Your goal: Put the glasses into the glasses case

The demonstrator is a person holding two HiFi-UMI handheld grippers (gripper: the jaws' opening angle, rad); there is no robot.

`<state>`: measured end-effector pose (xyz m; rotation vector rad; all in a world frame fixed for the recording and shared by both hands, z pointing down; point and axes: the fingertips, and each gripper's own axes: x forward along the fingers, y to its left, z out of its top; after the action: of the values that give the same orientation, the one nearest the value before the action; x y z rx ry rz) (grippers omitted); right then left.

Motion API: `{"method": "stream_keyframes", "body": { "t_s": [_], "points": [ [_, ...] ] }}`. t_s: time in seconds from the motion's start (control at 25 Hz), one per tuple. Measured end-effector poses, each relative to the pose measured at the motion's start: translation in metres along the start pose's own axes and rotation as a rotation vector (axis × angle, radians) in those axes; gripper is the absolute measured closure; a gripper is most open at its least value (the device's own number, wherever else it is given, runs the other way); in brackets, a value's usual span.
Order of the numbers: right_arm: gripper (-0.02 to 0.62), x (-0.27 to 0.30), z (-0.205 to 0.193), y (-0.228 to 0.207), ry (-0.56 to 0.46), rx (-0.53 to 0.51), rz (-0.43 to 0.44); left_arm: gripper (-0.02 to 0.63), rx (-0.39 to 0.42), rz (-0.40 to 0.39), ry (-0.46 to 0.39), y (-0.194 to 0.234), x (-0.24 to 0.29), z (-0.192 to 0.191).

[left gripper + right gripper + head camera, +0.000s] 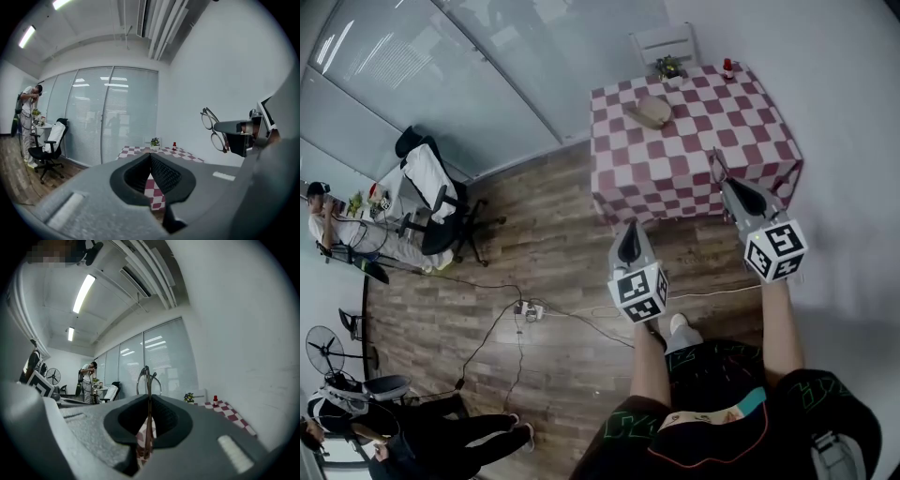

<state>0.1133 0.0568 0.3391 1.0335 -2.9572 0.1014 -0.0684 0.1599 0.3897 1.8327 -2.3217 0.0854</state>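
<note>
The person is standing short of the checkered table (722,112), with both grippers hanging in the air on the near side of it. The right gripper (149,398) is pinching the glasses (149,380) edge-on between its closed jaws, the frame sticking up above the tips, well apart from the table. The left gripper (150,157) is showing its jaws pressed together with nothing between them. The tan glasses case (652,111) is lying on the table's far left part, near a small plant (668,66) and a red bottle (728,67) at the far edge; it looks closed, though that is hard to tell from here. Doing the approach well likely means carrying the glasses level so the thin frame is not twisting in the grip, while sending the empty left gripper ahead to steady and open the case.
</note>
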Motion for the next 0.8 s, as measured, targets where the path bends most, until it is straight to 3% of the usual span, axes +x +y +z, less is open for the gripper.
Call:
{"method": "stream_keyframes", "body": {
  "t_s": [0.32,0.8],
  "points": [
    [0.576,0.071,-0.008,0.030,0.034,0.013,0.003,0.597,-0.012,0.015,0.049,0.071,0.037,-0.010],
    [0.577,0.117,0.011,0.037,0.019,-0.049,-0.051,0.597,-0.024,-0.060,-0.008,0.101,0.085,0.016]
  ]
}}
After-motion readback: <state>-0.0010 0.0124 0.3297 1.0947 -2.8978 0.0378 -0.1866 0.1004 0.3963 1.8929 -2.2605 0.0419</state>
